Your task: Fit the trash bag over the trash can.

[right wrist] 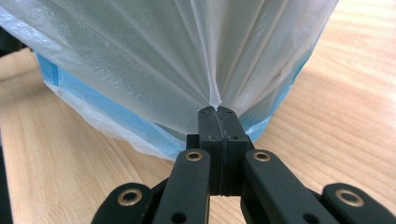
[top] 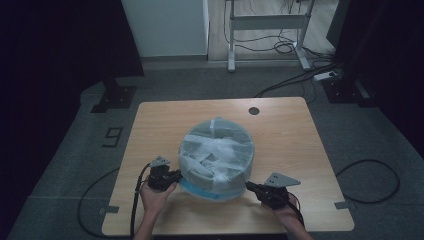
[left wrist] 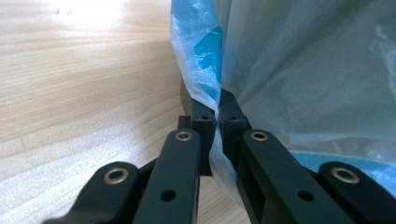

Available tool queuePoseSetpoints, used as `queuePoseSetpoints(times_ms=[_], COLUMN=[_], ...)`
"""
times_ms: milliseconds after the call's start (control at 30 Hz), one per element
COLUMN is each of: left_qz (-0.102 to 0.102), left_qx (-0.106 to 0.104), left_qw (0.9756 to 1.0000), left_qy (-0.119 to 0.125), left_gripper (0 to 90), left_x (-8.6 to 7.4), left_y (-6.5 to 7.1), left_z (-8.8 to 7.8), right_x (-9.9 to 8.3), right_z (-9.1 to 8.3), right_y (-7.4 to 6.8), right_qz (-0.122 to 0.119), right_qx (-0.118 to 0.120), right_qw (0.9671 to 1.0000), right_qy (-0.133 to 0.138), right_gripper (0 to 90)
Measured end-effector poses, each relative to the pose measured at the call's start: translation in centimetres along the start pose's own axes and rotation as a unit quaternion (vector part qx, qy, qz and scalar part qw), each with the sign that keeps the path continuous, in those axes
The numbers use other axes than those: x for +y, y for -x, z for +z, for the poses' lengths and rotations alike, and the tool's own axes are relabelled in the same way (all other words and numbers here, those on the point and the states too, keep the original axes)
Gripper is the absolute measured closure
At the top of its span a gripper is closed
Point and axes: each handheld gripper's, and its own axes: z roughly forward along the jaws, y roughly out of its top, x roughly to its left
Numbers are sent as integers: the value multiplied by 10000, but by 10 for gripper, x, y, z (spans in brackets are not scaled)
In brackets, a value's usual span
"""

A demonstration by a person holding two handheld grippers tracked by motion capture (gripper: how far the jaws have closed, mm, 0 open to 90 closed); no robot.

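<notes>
With my left gripper [left wrist: 217,116] and right gripper [right wrist: 218,122] each pinching the thin plastic bag [top: 216,150] stretched over the round bin [top: 200,172] near the tabletop's [top: 290,125] front edge, uneven pulling between these 2 grips could tear the film.

A dark figure "9" [top: 113,136] is marked on the grey floor [top: 65,165] left of the table.
</notes>
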Motion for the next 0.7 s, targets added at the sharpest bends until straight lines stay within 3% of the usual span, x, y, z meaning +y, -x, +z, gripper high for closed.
queuePoseSetpoints(times_ms=[267,300,400,500,567,700], left_qz=[50,121,165,284,322,359], left_qx=[-1,27,122,221,246,65], left_qw=[9999,9999,9993,9980,9968,9937], left_qy=[-136,-81,318,526,687,1058], left_gripper=[856,827,620,420,375,308], left_x=[3,3,3,4,3,3], left_y=[2,3,1,-4,-9,-17], left_z=[2,1,-11,-27,-38,-56], right_x=[-1,-1,0,3,4,4], right_z=[4,4,-2,-10,-15,-21], right_y=[3,4,3,3,5,9], right_qz=[113,131,176,209,221,320], right_qx=[-20,-23,-99,-137,-141,-133], right_qw=[9999,9999,9994,9982,9975,9959], right_qy=[-44,11,287,543,651,832], right_gripper=[893,891,684,596,546,478])
